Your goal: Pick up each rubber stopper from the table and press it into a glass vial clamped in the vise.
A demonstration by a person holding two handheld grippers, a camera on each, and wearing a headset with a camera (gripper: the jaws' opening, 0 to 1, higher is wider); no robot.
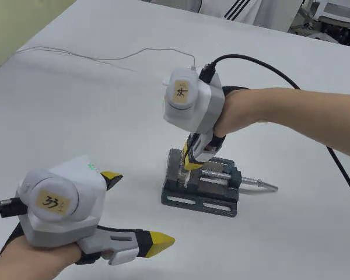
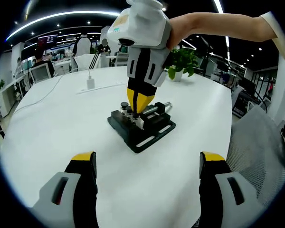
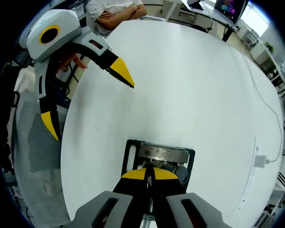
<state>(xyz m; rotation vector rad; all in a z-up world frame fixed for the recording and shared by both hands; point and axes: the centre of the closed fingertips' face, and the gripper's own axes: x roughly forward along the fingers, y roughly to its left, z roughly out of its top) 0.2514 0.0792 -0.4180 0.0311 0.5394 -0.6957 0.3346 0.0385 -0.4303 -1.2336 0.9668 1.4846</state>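
Right gripper point(image 3: 149, 175): in the right gripper view the two yellow tips meet with only a thin dark seam between them. I log the jaws as closed. I see nothing pinched between them, and the tips themselves hide the spot beneath, so I cannot tell if a stopper is under them.

The tips point straight down onto the top of the vise point(image 3: 160, 153), at its clamping slot. In the left gripper view the right gripper point(image 2: 139, 102) stands upright over the vise point(image 2: 143, 129). Just left of its tips a small dark-topped vial point(image 2: 125, 106) stands upright in the vise; it is too small to tell if the dark top is a seated stopper. In the head view the right gripper point(image 1: 192, 160) covers the slot of the vise point(image 1: 201, 197), whose screw handle point(image 1: 261, 184) sticks out to the right.

Left gripper point(image 2: 147, 157): jaws wide open, holding nothing, with bare white table point(image 2: 47, 133) between the tips. In the head view the left gripper point(image 1: 136, 208) hovers near the table's front edge, well apart from the vise.

Further out, a thin cable point(image 1: 105, 58) lies across the table, and a white adapter point(image 2: 90, 83) stands behind the vise.
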